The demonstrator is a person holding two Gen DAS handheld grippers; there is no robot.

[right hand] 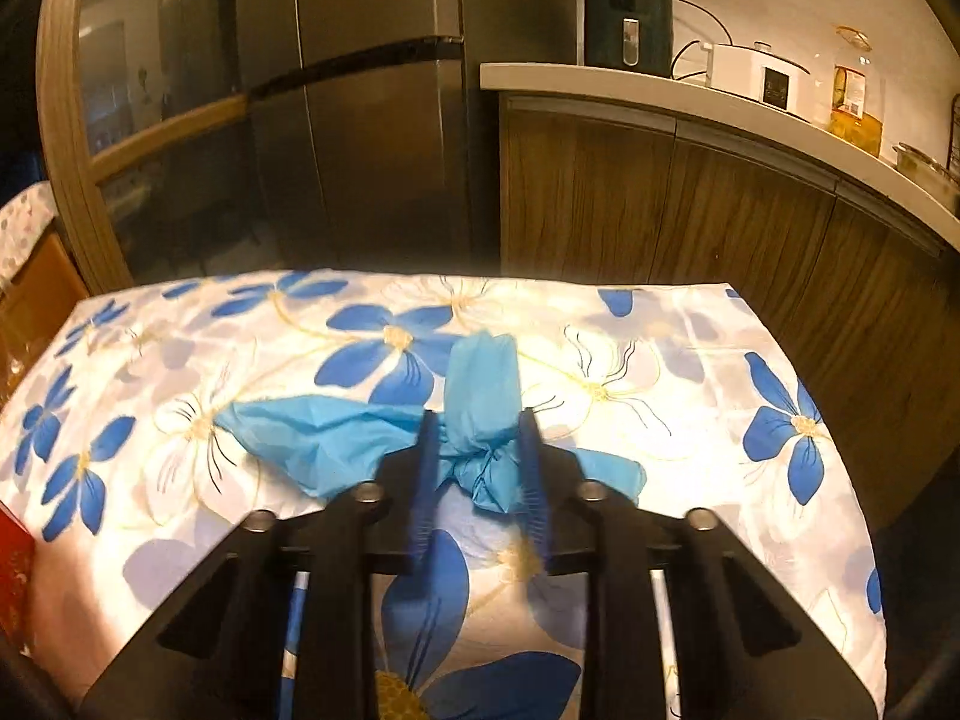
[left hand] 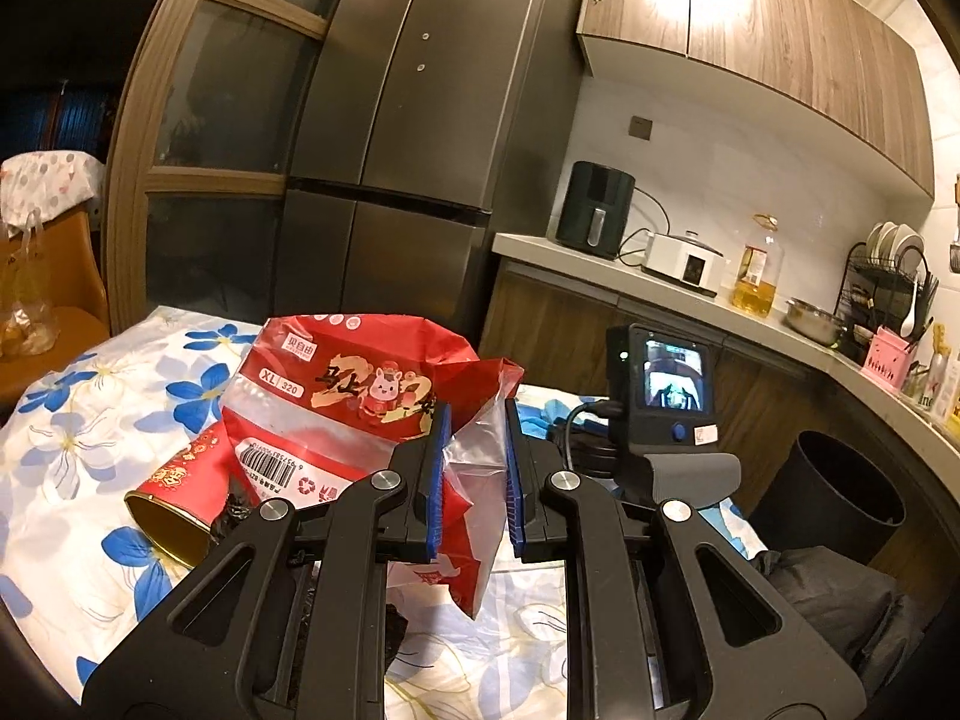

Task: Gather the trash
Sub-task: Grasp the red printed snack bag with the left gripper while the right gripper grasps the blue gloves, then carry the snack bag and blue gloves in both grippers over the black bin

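In the left wrist view my left gripper [left hand: 475,420] is shut on a crumpled red and clear plastic bag [left hand: 354,396] and holds it above the floral tablecloth [left hand: 78,420]. A red can [left hand: 180,498] lies on its side at the left below the bag. The other gripper's camera unit [left hand: 663,384] shows to the right. In the right wrist view my right gripper [right hand: 477,426] has its blue pads around the knotted middle of a crumpled blue glove or wrapper [right hand: 480,396] that lies on the tablecloth [right hand: 690,372].
A black bin [left hand: 840,492] stands on the floor at the right of the table, below the curved counter [left hand: 708,294]. A fridge [left hand: 420,120] stands behind the table. An orange chair [left hand: 42,312] with a bag stands at the left.
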